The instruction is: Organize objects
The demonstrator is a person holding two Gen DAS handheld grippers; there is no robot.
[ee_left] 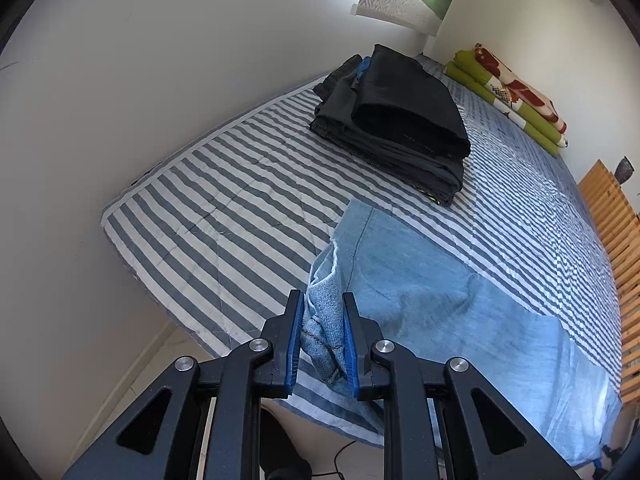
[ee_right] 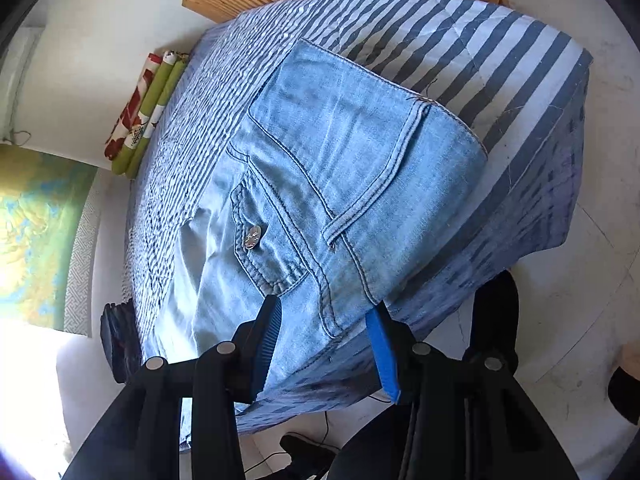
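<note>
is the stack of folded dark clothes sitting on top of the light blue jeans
No, the stack of folded dark clothes rests on the striped bedcover, apart from the light blue jeans.

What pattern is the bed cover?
The bed cover has grey-blue and white stripes, clearest in the left wrist view.

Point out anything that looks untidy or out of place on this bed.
The light blue jeans lie unfolded at the bed's edge, partly hanging over it, while the dark clothes sit neatly stacked. The left gripper pinches a bunched fold.
</note>
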